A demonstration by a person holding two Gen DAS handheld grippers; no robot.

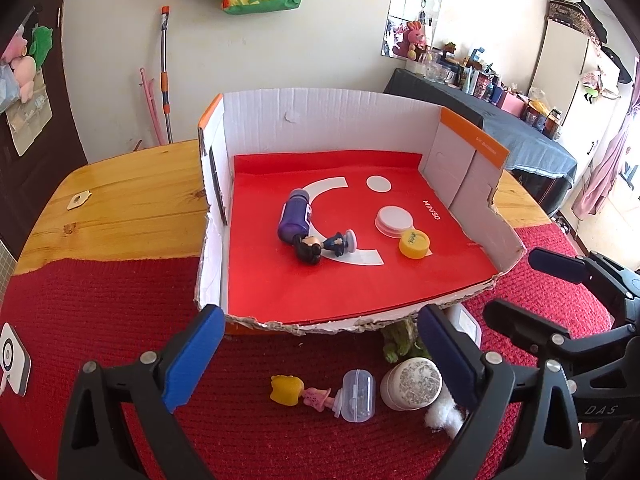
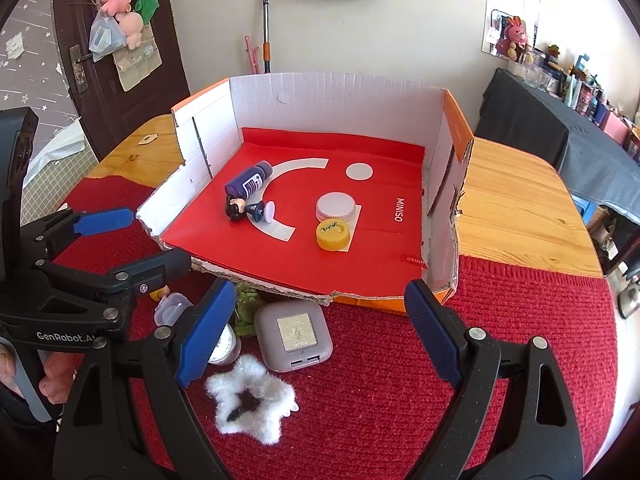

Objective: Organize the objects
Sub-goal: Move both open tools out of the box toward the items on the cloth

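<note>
An open cardboard box (image 1: 320,120), lined with a red bag, holds a purple bottle (image 1: 296,216) lying down, a black-haired figurine (image 1: 320,246), a white round jar (image 1: 394,220) and a yellow jar (image 1: 414,243). In front of the box, on the red mat, lie a yellow-haired figurine (image 1: 286,390), a clear case (image 1: 358,396), a glittery round jar (image 1: 412,384), a green plush (image 2: 246,312), a grey square device (image 2: 294,336) and a white fluffy star (image 2: 252,396). My left gripper (image 1: 324,360) hovers open over the first three. My right gripper (image 2: 320,332) stands open above the device, holding nothing.
The red mat (image 2: 520,340) covers the near half of a wooden table (image 2: 516,200). A white card (image 1: 12,360) lies at the mat's left edge and a small tag (image 1: 78,200) on the wood. A dark-clothed table (image 1: 500,120) crowded with bottles stands behind on the right.
</note>
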